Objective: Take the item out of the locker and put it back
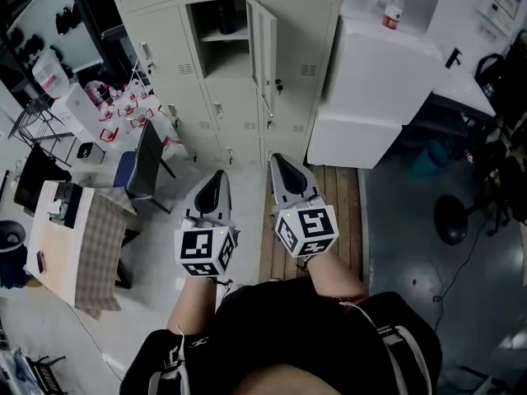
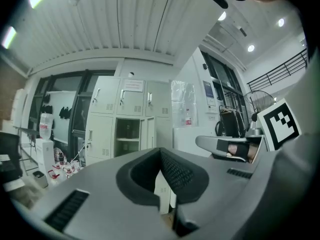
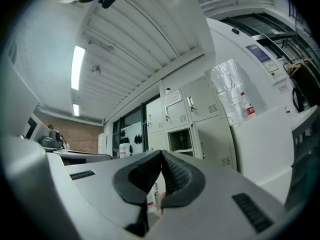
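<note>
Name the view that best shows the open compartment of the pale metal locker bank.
Head view: the open compartment is largest there, its door swung aside and a dark item standing on its shelf. Both gripper views show it only small and far off, the contents hard to make out.

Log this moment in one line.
left tool: shut, empty | right tool: shut, empty | locker: door open | dark item: inside locker, untouched

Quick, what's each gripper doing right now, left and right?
Left gripper: jaws closed, holding nothing.
Right gripper: jaws closed, holding nothing.
</note>
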Demonstrator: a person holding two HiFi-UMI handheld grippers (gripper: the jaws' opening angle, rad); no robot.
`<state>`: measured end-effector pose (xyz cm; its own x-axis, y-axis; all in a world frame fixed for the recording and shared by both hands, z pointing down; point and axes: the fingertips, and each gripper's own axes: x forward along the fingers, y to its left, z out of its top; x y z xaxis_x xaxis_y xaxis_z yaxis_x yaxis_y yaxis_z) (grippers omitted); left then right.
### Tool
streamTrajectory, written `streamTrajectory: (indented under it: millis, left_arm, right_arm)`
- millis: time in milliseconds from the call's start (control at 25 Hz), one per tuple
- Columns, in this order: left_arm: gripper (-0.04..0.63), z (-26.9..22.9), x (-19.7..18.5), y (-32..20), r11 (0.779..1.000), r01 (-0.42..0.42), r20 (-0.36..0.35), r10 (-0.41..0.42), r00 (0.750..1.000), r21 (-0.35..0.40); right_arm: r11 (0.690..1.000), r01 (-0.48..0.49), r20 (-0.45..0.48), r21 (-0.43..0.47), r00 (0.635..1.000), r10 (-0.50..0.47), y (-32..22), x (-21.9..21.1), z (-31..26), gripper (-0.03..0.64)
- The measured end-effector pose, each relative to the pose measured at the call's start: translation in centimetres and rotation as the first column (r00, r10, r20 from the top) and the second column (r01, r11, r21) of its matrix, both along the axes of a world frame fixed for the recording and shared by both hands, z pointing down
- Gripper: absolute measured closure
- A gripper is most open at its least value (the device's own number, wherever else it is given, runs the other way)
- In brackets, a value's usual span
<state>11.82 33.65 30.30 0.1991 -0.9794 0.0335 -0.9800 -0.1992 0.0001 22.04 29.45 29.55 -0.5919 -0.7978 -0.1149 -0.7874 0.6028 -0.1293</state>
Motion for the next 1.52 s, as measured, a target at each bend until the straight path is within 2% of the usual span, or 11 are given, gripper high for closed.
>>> streamTrajectory:
  millis: [440, 720, 1080, 1360, 1520]
  left_arm:
    - [0.583, 0.2, -1.0, -1.2, 0.999, 0.029, 0.003, -0.029, 1.0, 0.02]
    - [0.583, -0.4, -3.1, -4.9, 0.998, 0.026, 0.005, -0.026, 1.0, 0.058]
    - [0.583, 0.1, -7.2, -13.7, 0.998, 0.005, -0.021, -0.003, 1.0, 0.067]
    - [0.583, 1.9, -13.1, -22.0, 0.998, -0.003, -0.05, 0.006, 0.999, 0.062]
    - [0.583, 2.5, -15.9, -25.7, 0.998, -0.015, -0.046, 0.017, 0.999, 0.053]
  right_arm:
    - [1.0, 0.023, -0.019, 0.017, 1.0, -0.023, -1.8, -1.2, 0.2, 0.603]
    - [0.998, 0.028, -0.05, 0.058, 0.998, -0.026, -5.7, -3.6, -0.5, 0.603]
    - [0.998, 0.014, -0.071, 0.061, 0.997, -0.009, -14.1, -7.8, 0.2, 0.603]
    - [0.998, 0.006, -0.08, 0.056, 0.997, -0.001, -22.2, -13.7, 1.7, 0.603]
    - [0.999, 0.015, -0.052, 0.028, 0.999, -0.014, -26.4, -16.9, 2.3, 0.603]
